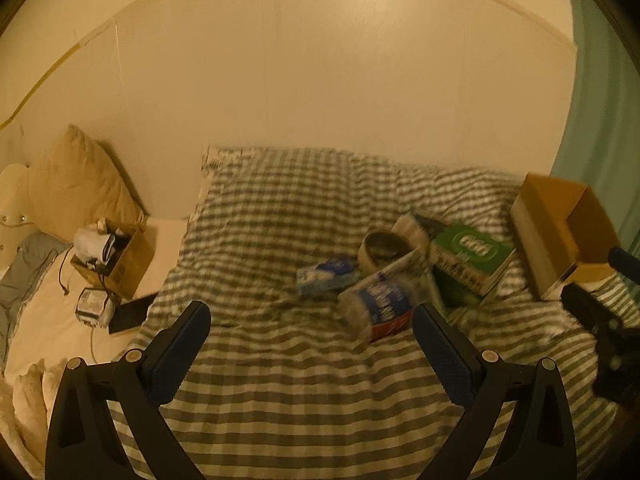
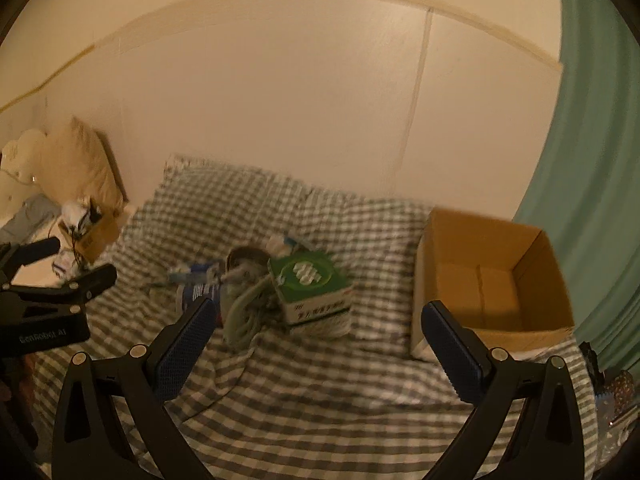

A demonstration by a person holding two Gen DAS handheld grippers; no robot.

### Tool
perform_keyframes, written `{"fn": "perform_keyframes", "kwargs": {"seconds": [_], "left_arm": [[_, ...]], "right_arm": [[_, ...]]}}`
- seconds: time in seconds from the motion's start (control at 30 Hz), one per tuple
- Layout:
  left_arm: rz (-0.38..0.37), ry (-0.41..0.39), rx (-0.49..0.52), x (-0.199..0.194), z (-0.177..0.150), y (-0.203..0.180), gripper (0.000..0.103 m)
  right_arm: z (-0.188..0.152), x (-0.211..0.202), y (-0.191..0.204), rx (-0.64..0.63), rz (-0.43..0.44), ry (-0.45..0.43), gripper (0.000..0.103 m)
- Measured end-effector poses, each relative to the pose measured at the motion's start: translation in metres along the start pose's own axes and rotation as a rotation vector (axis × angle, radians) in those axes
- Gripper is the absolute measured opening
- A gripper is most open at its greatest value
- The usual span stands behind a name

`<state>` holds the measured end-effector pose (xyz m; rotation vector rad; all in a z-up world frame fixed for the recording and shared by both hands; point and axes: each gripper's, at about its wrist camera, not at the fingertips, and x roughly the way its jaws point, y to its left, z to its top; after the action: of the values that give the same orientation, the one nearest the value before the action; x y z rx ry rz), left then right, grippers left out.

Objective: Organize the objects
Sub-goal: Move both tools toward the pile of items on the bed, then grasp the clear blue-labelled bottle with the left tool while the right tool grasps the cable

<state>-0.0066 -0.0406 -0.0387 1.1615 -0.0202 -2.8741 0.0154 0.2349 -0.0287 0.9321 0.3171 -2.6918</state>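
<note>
Jaws wide on both; cardboard box [image 2: 492, 280] interior visible from right wrist only

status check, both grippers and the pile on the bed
Left gripper open, empty. Right gripper open, empty. Pile on checked blanket, cardboard box empty beside it. Nothing in the way.

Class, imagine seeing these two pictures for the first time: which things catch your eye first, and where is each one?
A jumbled pile topped by a green-and-white carton sits mid-bed on the grey-and-white checked bedspread. To its right lies an open brown cardboard box, empty, tipped on its side. Both open grippers, left and right, hover above.
</note>
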Motion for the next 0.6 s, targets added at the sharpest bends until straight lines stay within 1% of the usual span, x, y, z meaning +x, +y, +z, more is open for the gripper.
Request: {"fn": "perform_keyframes", "kwargs": {"seconds": [0.1,0.13,0.2,0.3,0.4,0.47,0.57,0.6], "left_arm": [[0.015,0.055,-0.005,0.021,-0.008,0.006,0.103],[0.02,0.068,-0.009,0.026,-0.009,0.008,0.103],[0.035,0.094,-0.016,0.037,-0.012,0.013,0.103],[0.048,0.111,-0.021,0.047,-0.012,0.019,0.103],[0.053,0.124,-0.023,0.057,-0.013,0.023,0.103],[0.048,0.134,-0.007,0.064,-0.015,0.021,0.103],[0.034,0.159,0.023,0.075,-0.019,0.013,0.103],[0.03,0.167,0.028,0.079,-0.019,0.01,0.103]], "right_arm": [[-0.012,0.028,0.015,-0.022,0.02,0.072,0.1],[-0.016,0.036,0.019,-0.023,0.031,0.094,0.097],[-0.022,0.057,0.03,-0.031,0.065,0.143,0.094],[-0.026,0.086,0.047,-0.05,0.104,0.198,0.084],[-0.028,0.116,0.064,-0.081,0.148,0.26,0.067],[-0.029,0.137,0.068,-0.081,0.154,0.301,0.051],[-0.038,0.157,0.064,-0.053,0.158,0.354,0.039],[-0.04,0.158,0.061,-0.041,0.171,0.359,0.038]]}}
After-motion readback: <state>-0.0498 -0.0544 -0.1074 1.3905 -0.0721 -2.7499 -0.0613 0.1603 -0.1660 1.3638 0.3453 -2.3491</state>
